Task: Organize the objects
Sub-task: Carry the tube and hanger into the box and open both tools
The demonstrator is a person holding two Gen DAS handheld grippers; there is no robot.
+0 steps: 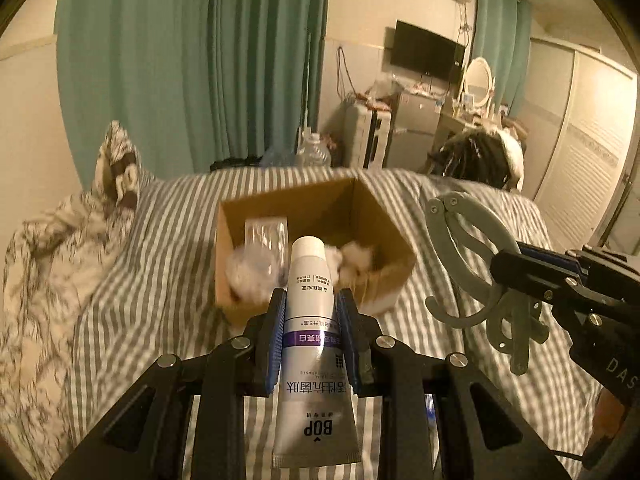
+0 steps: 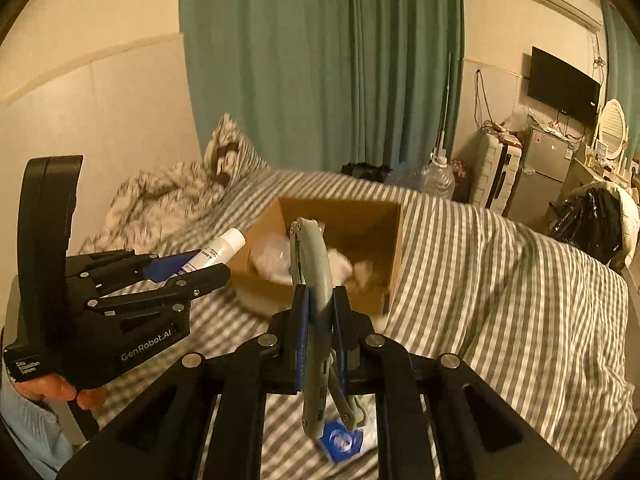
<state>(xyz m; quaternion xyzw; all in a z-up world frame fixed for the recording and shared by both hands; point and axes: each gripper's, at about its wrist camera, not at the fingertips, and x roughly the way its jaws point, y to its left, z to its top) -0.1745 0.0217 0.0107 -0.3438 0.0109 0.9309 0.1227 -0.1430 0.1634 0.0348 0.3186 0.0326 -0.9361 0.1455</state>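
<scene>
My left gripper is shut on a white and purple toothpaste tube, cap pointing at an open cardboard box on the striped bed. The box holds a clear plastic container and white crumpled items. My right gripper is shut on a grey folding hanger, held just before the box. In the left wrist view the hanger and right gripper are to the right of the box. In the right wrist view the left gripper and tube are at the left.
A rumpled patterned duvet and pillow lie left of the box. A blue and white packet lies on the striped sheet under the right gripper. Beyond the bed are green curtains, a water jug, suitcase, fridge and chair with clothes.
</scene>
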